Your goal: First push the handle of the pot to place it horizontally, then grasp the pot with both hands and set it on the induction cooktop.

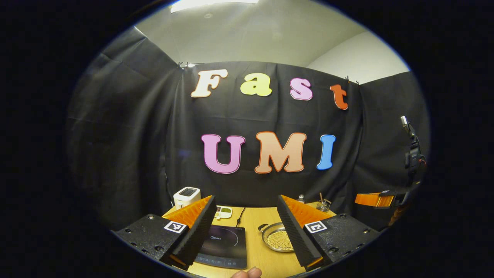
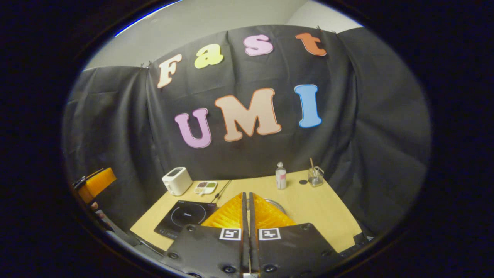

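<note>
Two gripper fingers stood wide apart at the bottom of the left gripper view, the left gripper [image 1: 247, 231] released and holding nothing. Between them, on the wooden table [image 1: 254, 216], lay the induction cooktop [image 1: 224, 243] at the left and, just right of it, the shallow metal pot [image 1: 277, 238] filled with small pale beads. It looked rigid, smooth and probably slippery; its small side handle [image 1: 264, 227] seemed the best hold.

In the right gripper view, the right gripper [image 2: 247, 204] was clenched on nothing, fingers pressed together. The pot's rim [image 2: 276, 202] peeked out just beyond them, with the cooktop [image 2: 187, 216] near left. A white toaster [image 2: 176, 180] and a bottle [image 2: 281, 175] stood farther back.
</note>
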Demonstrator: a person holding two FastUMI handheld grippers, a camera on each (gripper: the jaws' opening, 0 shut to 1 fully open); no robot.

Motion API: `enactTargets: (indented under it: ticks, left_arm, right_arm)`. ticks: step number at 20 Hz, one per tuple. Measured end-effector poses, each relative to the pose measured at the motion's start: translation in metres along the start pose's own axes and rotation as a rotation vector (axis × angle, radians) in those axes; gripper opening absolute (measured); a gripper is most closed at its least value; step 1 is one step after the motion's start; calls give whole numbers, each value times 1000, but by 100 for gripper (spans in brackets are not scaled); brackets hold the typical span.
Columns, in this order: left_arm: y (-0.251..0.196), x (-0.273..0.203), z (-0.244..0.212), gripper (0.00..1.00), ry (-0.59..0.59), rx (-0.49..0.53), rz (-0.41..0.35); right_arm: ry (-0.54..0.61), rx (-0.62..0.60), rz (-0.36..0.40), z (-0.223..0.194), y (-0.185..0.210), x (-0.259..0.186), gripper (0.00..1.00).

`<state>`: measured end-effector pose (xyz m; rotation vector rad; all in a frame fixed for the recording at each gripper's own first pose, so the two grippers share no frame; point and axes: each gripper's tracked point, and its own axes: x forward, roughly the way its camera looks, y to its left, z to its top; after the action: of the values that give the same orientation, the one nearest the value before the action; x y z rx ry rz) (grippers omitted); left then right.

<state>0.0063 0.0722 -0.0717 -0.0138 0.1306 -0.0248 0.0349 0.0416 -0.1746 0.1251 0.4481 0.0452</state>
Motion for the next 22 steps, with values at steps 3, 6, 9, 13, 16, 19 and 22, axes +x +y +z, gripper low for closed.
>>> enactTargets:
  ticks: [3, 6, 9, 13, 16, 19, 22]
  left_arm:
    - [1, 13, -4, 92, 19, 4, 20]
    - [-2, 30, -11, 96, 39, 30, 51]
    - [-11, 49, -23, 96, 81, 47, 62]
    - [-23, 73, -31, 96, 119, 71, 87]
    - [-34, 83, -39, 93, 165, 83, 102]
    - [-43, 90, -44, 96, 195, 94, 128]
    - [-47, 95, -54, 96, 226, 108, 140]
  right_arm:
    - [90, -1, 9, -33, -9, 23, 3]
    - [172, -11, 33, -68, -18, 42, 3]
    - [222, -67, 69, -97, -25, 63, 3]
    - [318, -134, 122, -144, -40, 86, 0]
    - [383, -182, 155, -179, -53, 97, 3]
    - [461, -184, 206, -218, -57, 111, 0]
    - [540, -203, 216, -251, -69, 118, 3]
